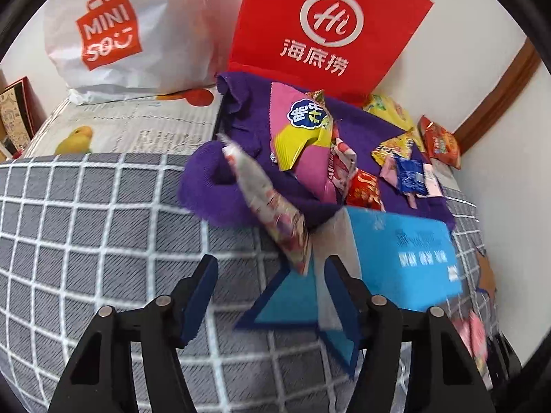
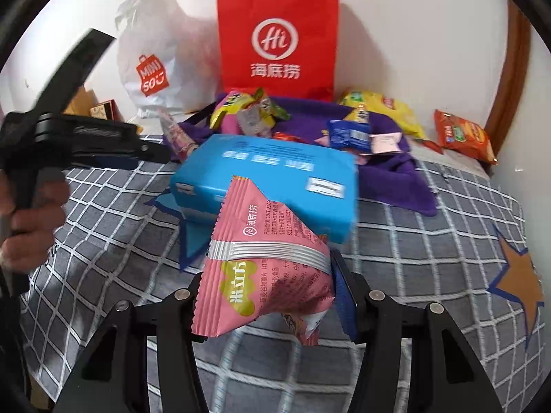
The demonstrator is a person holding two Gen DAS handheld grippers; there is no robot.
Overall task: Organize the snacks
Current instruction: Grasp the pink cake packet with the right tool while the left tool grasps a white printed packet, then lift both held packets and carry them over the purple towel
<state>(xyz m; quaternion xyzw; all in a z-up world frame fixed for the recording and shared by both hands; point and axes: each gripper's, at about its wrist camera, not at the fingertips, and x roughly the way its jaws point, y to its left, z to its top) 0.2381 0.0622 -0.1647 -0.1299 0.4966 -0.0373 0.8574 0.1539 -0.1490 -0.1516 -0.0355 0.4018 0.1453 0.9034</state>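
My right gripper (image 2: 267, 297) is shut on a pink snack packet (image 2: 265, 268) and holds it above the checked bedcover. Just beyond it lies a blue box (image 2: 275, 175), which also shows in the left wrist view (image 1: 403, 258). My left gripper (image 1: 272, 285) is open and empty over the bedcover, left of the blue box; a long pink-white snack stick (image 1: 268, 203) lies just ahead of it. Several snack packets (image 1: 310, 130) lie piled on a purple cloth (image 1: 213, 186); the pile also shows in the right wrist view (image 2: 248, 113).
A red paper bag (image 2: 279, 38) and a white Miniso bag (image 2: 151, 65) stand against the wall behind the pile. A yellow packet (image 2: 385, 110) and an orange packet (image 2: 461, 134) lie at the right near the wall. The left gripper's body (image 2: 79, 137) shows at the left.
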